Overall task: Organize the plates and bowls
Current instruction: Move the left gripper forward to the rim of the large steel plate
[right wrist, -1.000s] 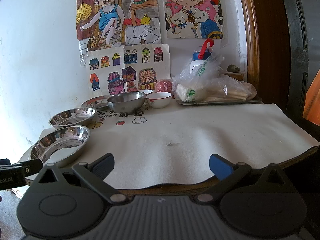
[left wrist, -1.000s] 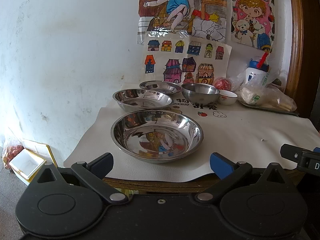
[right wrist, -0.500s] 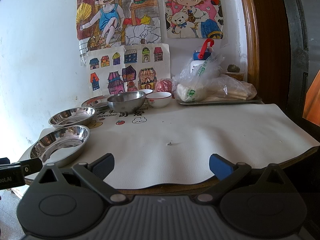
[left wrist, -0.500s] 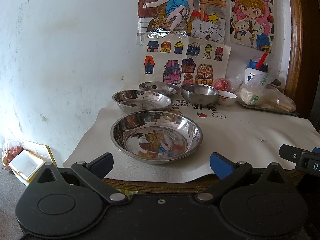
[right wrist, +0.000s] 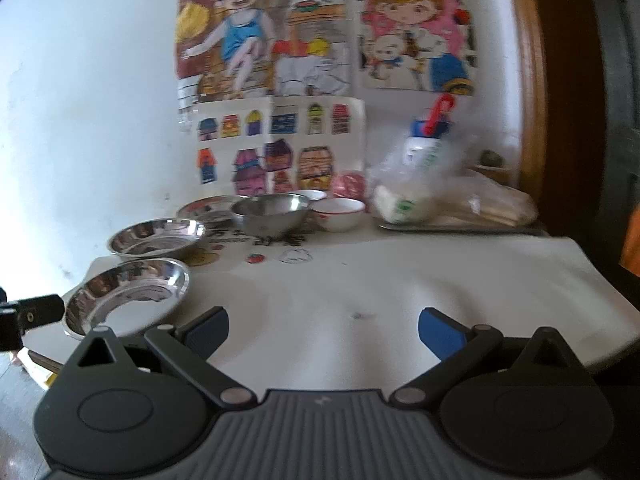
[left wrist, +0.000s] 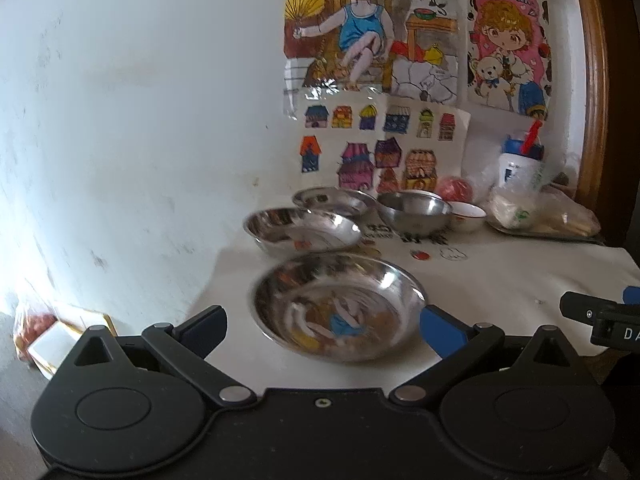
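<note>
Three steel plates (left wrist: 338, 312), one steel bowl (left wrist: 414, 216), one white bowl (left wrist: 466, 216); both grippers (left wrist: 322, 322) wide open, empty.

Colourful drawings (left wrist: 372, 40) hang on the wall above a white-covered table (right wrist: 400, 280).

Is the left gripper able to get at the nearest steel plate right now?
Probably yes. The left gripper is open, the nearest steel plate sits right ahead between its fingers near the table's front edge, and nothing lies between them.

Black left gripper (left wrist: 322, 322), seemingly grey-ribbed right gripper (right wrist: 323, 327), blue pads (left wrist: 440, 330).
</note>
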Demonstrator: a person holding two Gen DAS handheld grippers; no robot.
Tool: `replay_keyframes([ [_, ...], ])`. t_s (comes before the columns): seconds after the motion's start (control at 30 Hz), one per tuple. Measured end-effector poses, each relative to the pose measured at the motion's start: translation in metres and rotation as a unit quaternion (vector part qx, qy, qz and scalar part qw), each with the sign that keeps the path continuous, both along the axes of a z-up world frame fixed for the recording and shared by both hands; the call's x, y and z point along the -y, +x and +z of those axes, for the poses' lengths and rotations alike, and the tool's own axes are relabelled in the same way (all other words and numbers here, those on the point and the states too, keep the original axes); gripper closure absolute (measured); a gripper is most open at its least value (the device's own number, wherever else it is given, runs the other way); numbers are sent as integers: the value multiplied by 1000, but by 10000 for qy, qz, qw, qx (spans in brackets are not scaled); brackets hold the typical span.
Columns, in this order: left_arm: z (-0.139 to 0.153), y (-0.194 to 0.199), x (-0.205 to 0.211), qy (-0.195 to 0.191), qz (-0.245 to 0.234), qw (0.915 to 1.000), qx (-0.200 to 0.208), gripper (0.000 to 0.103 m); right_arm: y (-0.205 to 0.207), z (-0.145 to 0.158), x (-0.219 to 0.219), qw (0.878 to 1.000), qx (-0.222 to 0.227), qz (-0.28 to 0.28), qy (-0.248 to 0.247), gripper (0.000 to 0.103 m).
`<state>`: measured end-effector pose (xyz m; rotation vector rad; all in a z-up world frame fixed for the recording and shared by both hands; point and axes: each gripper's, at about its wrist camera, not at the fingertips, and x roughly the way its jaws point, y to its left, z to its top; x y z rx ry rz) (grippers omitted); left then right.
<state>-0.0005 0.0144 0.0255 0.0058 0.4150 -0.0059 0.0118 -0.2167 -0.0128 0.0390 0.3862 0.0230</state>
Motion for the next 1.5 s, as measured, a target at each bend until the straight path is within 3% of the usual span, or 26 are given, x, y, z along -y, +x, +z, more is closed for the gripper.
replay_keyframes([
  [0.37, 8, 51, -54, -92, -130, 9995, -266, 1, 55, 8, -34, 9954, -179, 946, -31, 0],
  [0.53, 4, 78, -69, -79, -351, 9975, -607, 1, 74, 7, -52, 9897, -293, 1399, -75, 0],
  [0.83, -6, 115, -83, 50, -785, 9905, -1131, 4, 109, 2, -72, 9821, -693, 1752, -45, 15],
  [0.93, -7, 122, -83, 134, -939, 9882, -1204, 7, 118, -2, -71, 9789, -849, 1859, 49, 25],
  [1.1, -10, 136, -88, -53, -1076, 9830, -1489, 23, 130, -8, -69, 9720, -1218, 1990, 290, 48],
  [1.27, -16, 142, -87, 14, -1113, 9794, -1686, 29, 136, -12, -69, 9674, -1392, 2078, 386, 61],
  [1.43, -19, 150, -87, -53, -1166, 9742, -1930, 49, 139, -11, -71, 9620, -1494, 2228, 517, 74],
  [1.5, -22, 155, -88, -105, -1159, 9709, -2093, 62, 140, -11, -73, 9604, -1518, 2277, 520, 80],
])
